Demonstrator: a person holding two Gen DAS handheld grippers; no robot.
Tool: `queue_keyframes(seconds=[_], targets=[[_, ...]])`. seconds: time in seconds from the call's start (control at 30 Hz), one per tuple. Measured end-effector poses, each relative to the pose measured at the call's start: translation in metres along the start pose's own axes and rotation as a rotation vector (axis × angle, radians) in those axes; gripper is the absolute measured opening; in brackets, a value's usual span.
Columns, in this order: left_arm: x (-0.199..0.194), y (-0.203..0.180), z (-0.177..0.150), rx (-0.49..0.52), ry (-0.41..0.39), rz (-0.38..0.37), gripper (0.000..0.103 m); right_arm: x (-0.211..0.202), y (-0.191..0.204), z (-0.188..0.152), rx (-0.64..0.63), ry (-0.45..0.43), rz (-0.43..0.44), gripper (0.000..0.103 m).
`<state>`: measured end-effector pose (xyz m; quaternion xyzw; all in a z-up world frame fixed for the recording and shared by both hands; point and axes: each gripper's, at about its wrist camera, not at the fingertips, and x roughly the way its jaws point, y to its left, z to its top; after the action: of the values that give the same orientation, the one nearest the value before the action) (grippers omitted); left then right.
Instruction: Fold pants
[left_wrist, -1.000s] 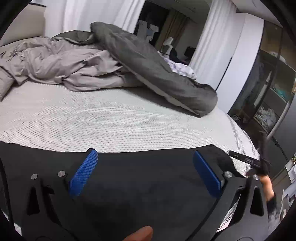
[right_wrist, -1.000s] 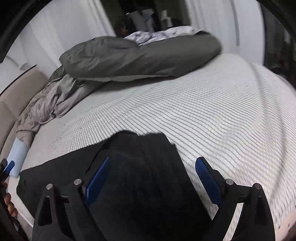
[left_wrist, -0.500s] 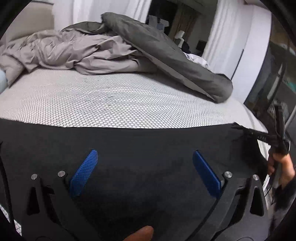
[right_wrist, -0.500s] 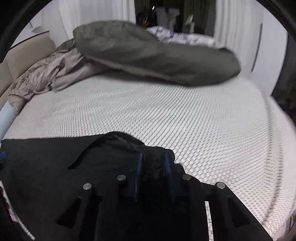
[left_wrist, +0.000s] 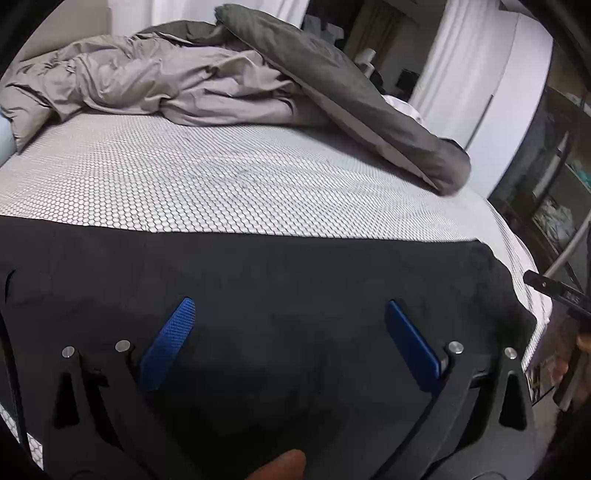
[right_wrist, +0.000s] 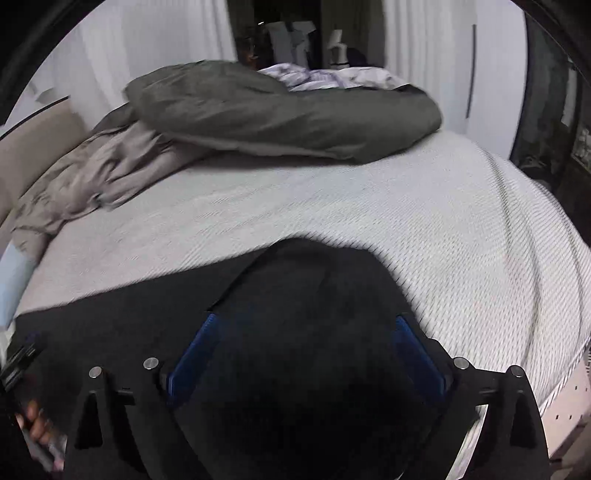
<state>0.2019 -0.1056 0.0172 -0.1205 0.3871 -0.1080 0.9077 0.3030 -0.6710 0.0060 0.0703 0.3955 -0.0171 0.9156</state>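
Observation:
Black pants (left_wrist: 280, 273) lie spread flat along the near edge of the bed, with a straight far edge. My left gripper (left_wrist: 291, 314) is open just above the cloth, its blue pads (left_wrist: 168, 343) wide apart and holding nothing. In the right wrist view the pants (right_wrist: 306, 288) show a raised, bunched end toward the mattress. My right gripper (right_wrist: 306, 332) is open over that end, blue pads (right_wrist: 192, 354) apart and empty. The right gripper also shows at the right edge of the left wrist view (left_wrist: 554, 291).
A white honeycomb-patterned mattress (left_wrist: 236, 184) stretches beyond the pants. A crumpled beige sheet (left_wrist: 155, 81) and a dark grey duvet (left_wrist: 351, 96) are piled at the far side. Shelves (left_wrist: 554, 206) stand at the right, past the bed's edge.
My right gripper was shut on the pants' end half a second ago and has opened, letting the cloth go. The left gripper stayed open and moved closer over the pants.

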Motion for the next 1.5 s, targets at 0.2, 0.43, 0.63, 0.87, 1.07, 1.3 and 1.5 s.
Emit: queue_keyframes(seconds=[0.2,0.43,0.63,0.87,1.07,1.3,1.5], targets=[[-0.015,-0.006,-0.007,0.054,0.047,-0.023,0.102,-0.02,0.071,-0.036,-0.06,0.078,0.093,0.096],[0.0,-0.032,-0.039,0.186,0.146,-0.025,0.102,0.02,0.142,-0.082,-0.203,0.111,0.163,0.096],[0.022,-0.026,-0.067,0.295,0.264,0.003,0.102,0.055,0.151,-0.114,-0.484,0.156,0.06,0.096],[0.014,-0.008,-0.069,0.294,0.251,0.014,0.102,0.05,0.031,-0.103,-0.261,0.11,-0.206,0.101],[0.014,-0.004,-0.063,0.272,0.262,0.041,0.102,0.043,0.02,-0.096,-0.167,0.075,-0.153,0.101],[0.014,-0.022,-0.064,0.246,0.266,0.007,0.102,0.027,0.084,-0.1,-0.214,0.053,0.072,0.101],[0.009,-0.042,-0.08,0.367,0.245,0.012,0.102,0.043,0.154,-0.121,-0.439,0.098,0.114,0.101]])
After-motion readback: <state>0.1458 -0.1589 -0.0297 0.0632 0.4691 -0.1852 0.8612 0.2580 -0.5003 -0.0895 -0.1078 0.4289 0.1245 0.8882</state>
